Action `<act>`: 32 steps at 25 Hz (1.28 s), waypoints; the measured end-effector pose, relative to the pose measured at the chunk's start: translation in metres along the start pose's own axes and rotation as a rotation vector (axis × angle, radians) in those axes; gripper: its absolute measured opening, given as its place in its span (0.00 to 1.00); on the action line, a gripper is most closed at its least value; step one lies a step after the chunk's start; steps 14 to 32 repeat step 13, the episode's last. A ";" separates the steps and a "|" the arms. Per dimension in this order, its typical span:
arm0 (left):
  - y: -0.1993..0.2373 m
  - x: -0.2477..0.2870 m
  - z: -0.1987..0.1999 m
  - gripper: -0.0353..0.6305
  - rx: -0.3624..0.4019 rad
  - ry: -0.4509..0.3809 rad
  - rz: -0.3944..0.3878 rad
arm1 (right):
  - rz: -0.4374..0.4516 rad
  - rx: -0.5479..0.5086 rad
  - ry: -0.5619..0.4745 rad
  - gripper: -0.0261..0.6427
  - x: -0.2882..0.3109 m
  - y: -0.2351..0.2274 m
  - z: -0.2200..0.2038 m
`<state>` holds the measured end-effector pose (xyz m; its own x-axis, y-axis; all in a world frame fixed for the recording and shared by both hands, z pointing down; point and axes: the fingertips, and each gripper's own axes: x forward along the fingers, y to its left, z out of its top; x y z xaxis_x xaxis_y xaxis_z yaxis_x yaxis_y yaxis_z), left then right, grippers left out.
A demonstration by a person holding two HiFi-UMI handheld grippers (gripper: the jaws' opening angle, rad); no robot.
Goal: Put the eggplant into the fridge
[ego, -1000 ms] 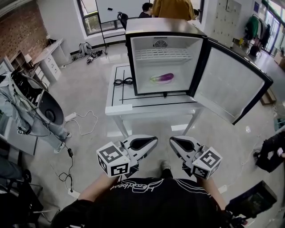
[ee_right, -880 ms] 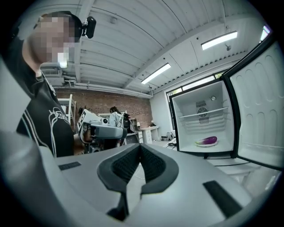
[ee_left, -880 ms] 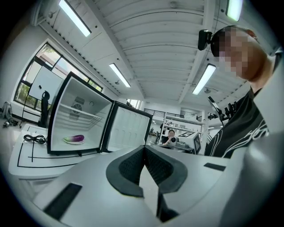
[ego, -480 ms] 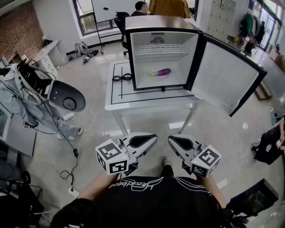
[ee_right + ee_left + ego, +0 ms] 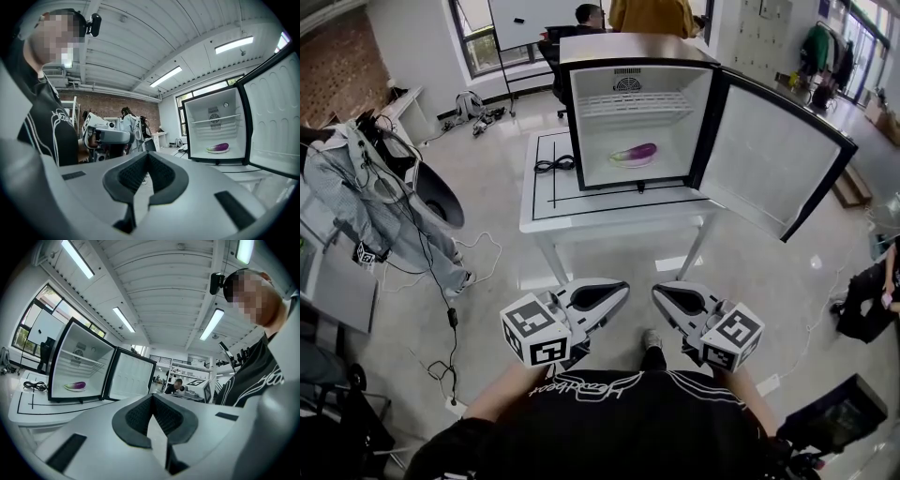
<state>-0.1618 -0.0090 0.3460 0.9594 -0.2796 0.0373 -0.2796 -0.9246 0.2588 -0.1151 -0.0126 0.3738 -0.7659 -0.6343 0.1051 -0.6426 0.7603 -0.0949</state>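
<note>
Since a second earlier, the fridge [image 5: 628, 49] and white table [image 5: 609, 214] had slid slightly up and left in our head view. The left gripper [image 5: 619, 291] and right gripper [image 5: 662, 292] kept their place low in frame, both with jaws pressed together on nothing. We saw the eggplant [image 5: 634, 153] lying on the fridge's bottom under the wire shelf [image 5: 623, 105]. Only the head view showed the black cable [image 5: 555, 166] on the table, the door [image 5: 769, 155] swung wide past the table's right edge, and bare floor [image 5: 497, 216] between us and the table.
</note>
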 end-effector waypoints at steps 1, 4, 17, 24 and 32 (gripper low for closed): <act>0.000 0.001 0.000 0.06 -0.003 -0.001 -0.004 | -0.002 0.001 -0.001 0.05 0.000 -0.001 0.000; 0.000 0.003 0.000 0.06 -0.011 -0.006 -0.009 | -0.007 0.004 0.005 0.05 -0.002 -0.003 -0.002; 0.007 0.009 -0.005 0.06 0.001 0.004 0.004 | -0.010 0.014 0.008 0.05 -0.002 -0.009 -0.009; 0.007 0.009 -0.005 0.06 0.001 0.004 0.004 | -0.010 0.014 0.008 0.05 -0.002 -0.009 -0.009; 0.007 0.009 -0.005 0.06 0.001 0.004 0.004 | -0.010 0.014 0.008 0.05 -0.002 -0.009 -0.009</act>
